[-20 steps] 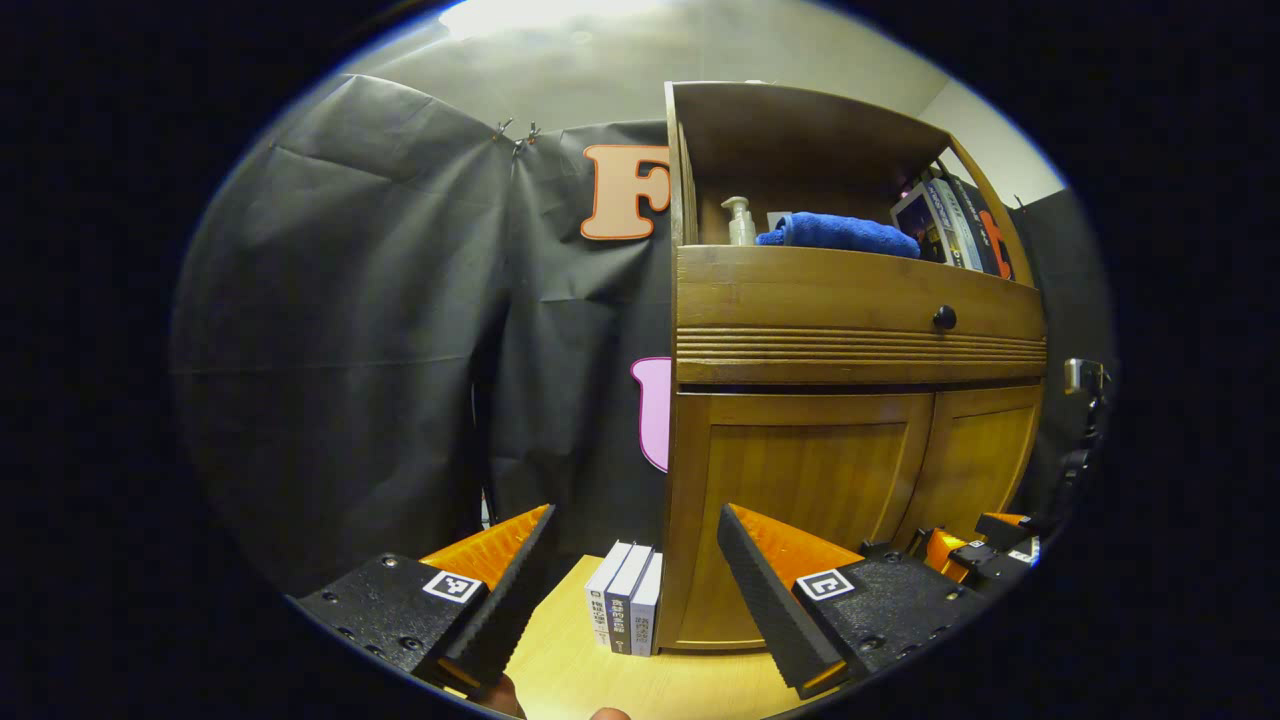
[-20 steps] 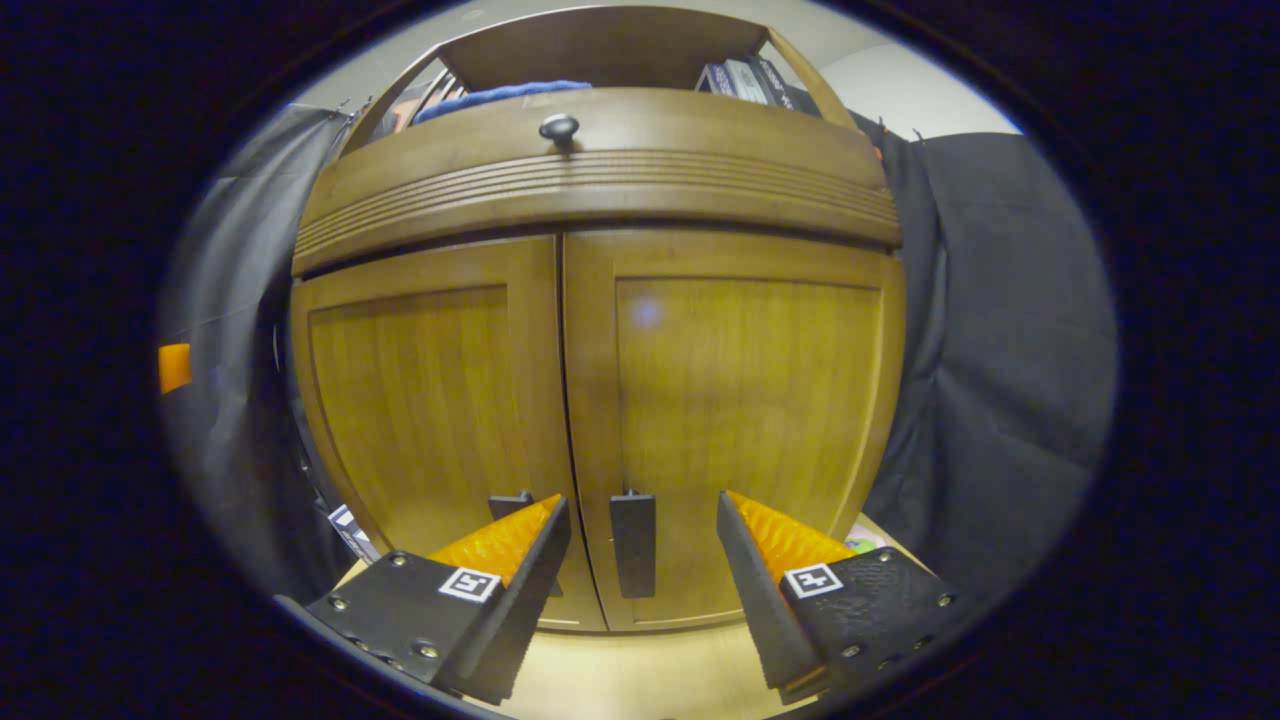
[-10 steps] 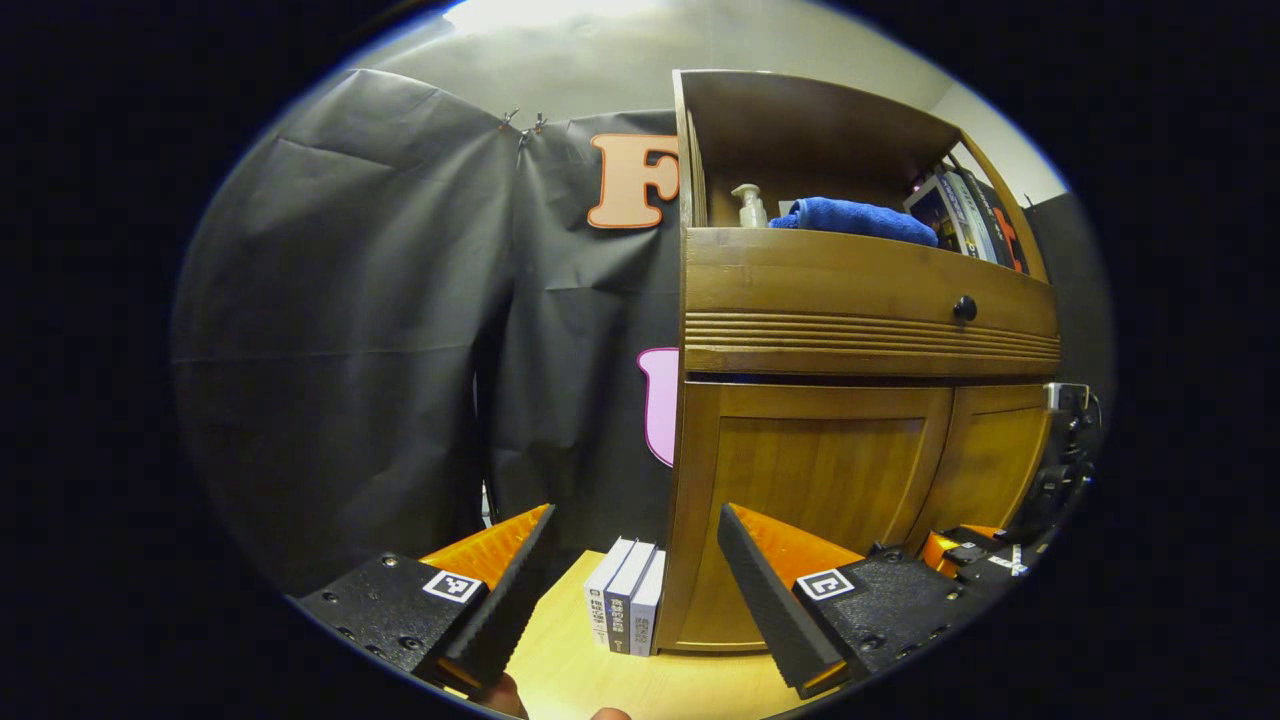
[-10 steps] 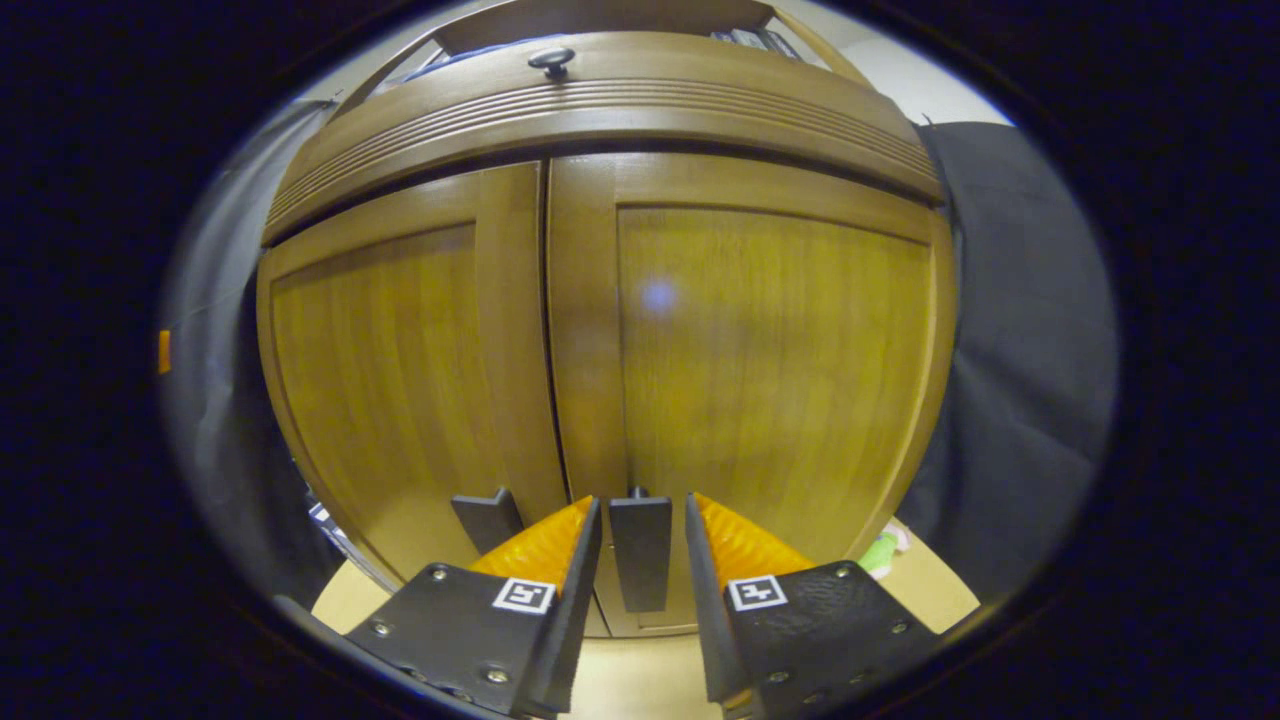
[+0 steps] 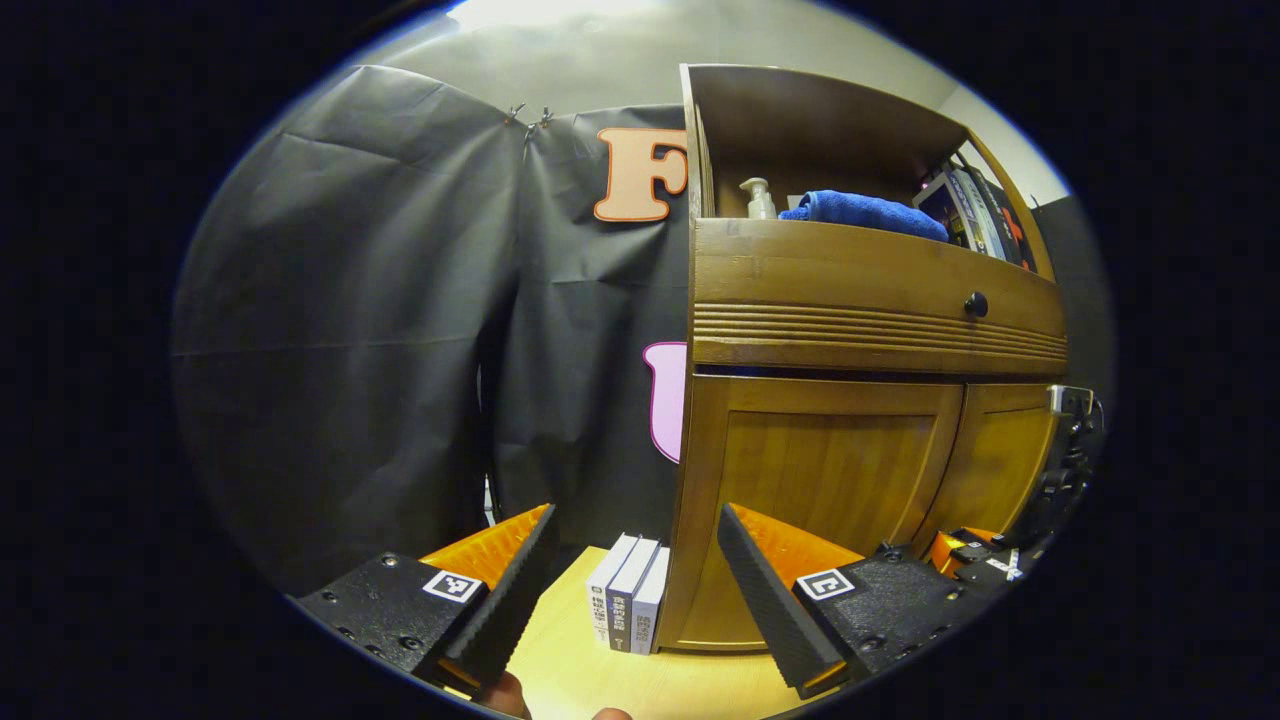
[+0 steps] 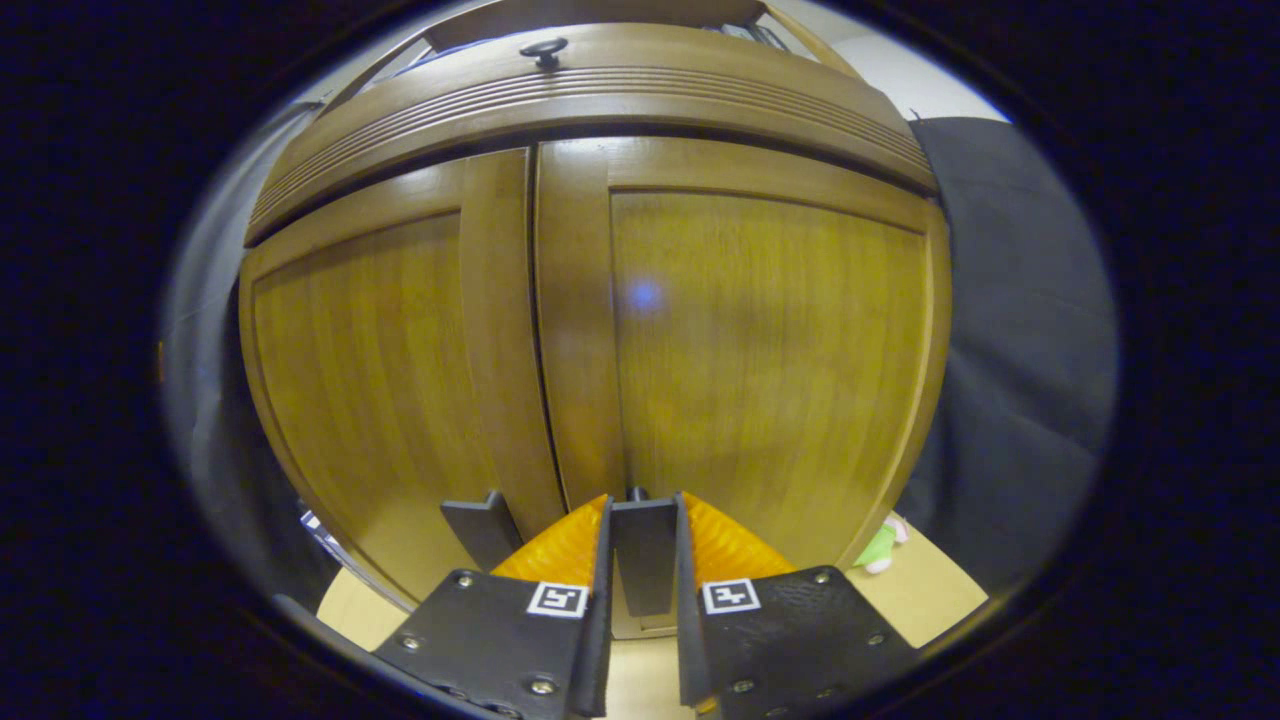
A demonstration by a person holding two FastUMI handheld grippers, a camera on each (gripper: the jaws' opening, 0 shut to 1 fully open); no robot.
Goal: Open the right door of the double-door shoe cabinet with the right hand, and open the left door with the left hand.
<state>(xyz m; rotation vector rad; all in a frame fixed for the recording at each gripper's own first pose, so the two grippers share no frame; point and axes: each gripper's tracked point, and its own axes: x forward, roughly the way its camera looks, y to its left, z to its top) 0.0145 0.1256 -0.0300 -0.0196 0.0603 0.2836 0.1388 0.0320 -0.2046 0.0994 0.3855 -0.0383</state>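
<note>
Clamping on the right door's handle [image 6: 644, 555], the right gripper [image 6: 642, 560] is pressing both fingers against the dark vertical pull at the lower inner edge of the right door [image 6: 760, 360], which is sitting flush with the left door [image 6: 390, 380]. The left door's handle [image 6: 482, 530] is standing free just beside it. The left gripper [image 5: 635, 570] is hanging wide open with nothing between its fingers, pointing past the cabinet's [image 5: 860, 330] left front corner towards some books [image 5: 630, 605] standing on the table [image 5: 580, 680] against its side. The right gripper's body is showing low by the doors there.
</note>
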